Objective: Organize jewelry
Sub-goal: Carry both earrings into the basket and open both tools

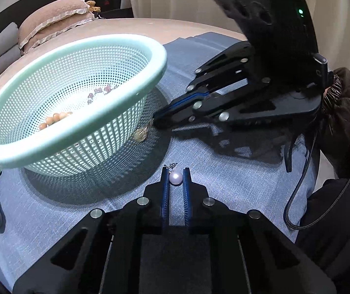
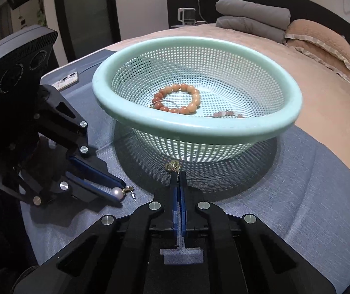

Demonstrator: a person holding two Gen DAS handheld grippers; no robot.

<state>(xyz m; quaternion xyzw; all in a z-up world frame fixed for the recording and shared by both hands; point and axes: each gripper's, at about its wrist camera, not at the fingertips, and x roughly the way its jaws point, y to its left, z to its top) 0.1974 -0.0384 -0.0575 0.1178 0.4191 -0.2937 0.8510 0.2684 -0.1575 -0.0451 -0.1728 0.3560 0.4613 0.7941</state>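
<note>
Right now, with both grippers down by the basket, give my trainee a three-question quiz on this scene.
1. True or false: the left gripper is closed on the pearl earring.
2. Which lies inside the green mesh basket? A) a phone B) an orange bead bracelet C) a pen
3. Fill in: the right gripper pinches a small ____-coloured ornament at the basket's foot.

Key: 1 true; 2 B; 3 gold
</note>
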